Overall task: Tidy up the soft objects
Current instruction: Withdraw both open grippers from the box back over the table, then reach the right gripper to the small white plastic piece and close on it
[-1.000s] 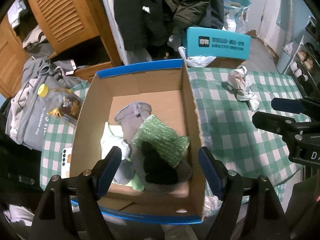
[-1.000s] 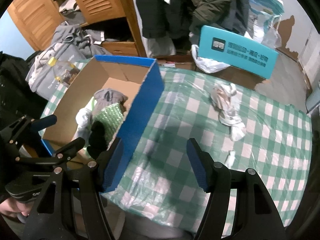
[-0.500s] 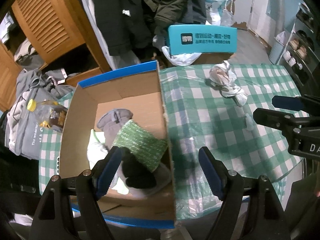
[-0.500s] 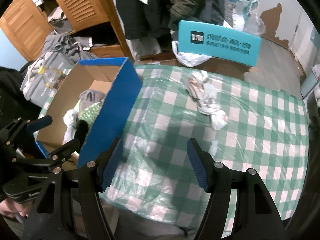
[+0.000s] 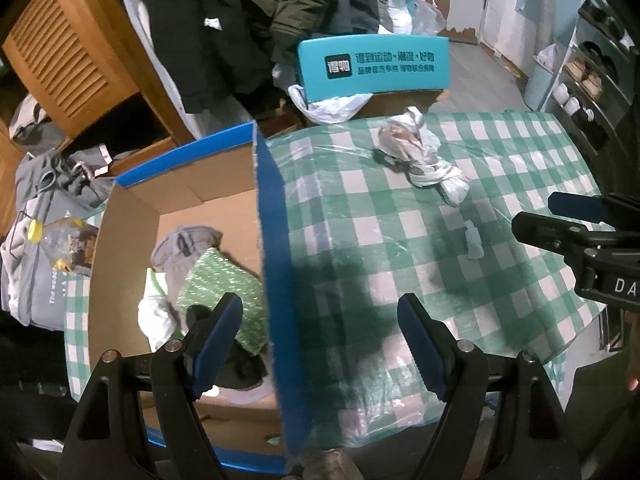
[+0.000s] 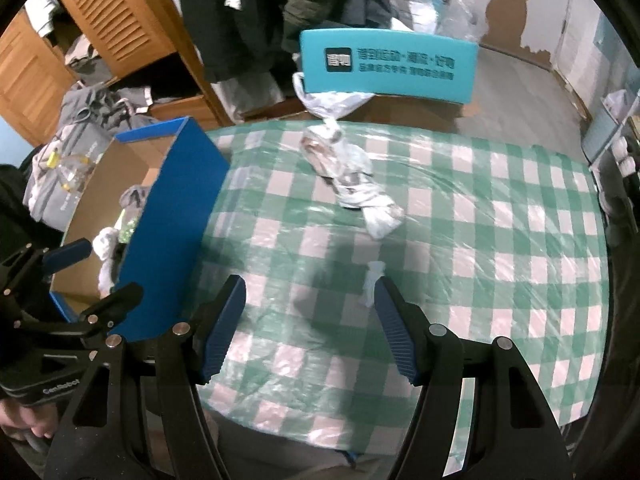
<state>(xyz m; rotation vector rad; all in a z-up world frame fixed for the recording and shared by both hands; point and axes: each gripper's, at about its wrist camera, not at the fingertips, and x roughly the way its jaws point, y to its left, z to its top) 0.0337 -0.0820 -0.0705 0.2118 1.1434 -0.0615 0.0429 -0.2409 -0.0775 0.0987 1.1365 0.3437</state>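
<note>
Grippers first: my left gripper (image 5: 320, 332) has its jaws standing well apart with nothing between the pads, and it straddles the blue right wall of the cardboard box (image 5: 270, 216), one finger over the inside of the box, the other over the table. My right gripper (image 6: 310, 320) is likewise spread and empty, hanging over the green-and-white checked tablecloth (image 6: 500, 240).

Ahead of the right gripper, well beyond its tips, I see the crumpled whitish cloth bundle (image 6: 348, 176) lying on the tablecloth. From the left gripper the same bundle (image 5: 420, 156) sits ahead and to the right, well apart from the box. A small pale scrap (image 6: 372, 280) lies just beside the right gripper's right finger; I cannot tell whether they touch.

Inside the box, below and ahead of my left gripper's left finger, I see a green bubble-textured piece (image 5: 224, 284), a grey garment (image 5: 184, 244) beyond it, a white item (image 5: 156, 316) to the left, and something black (image 5: 240, 364) nearest me.

Beyond the table's far edge stands a teal box with printed text (image 6: 388, 64), a white plastic bag (image 6: 332, 102) just in front of it. Left of the cardboard box lies a pile of grey clothing (image 5: 40, 272).
</note>
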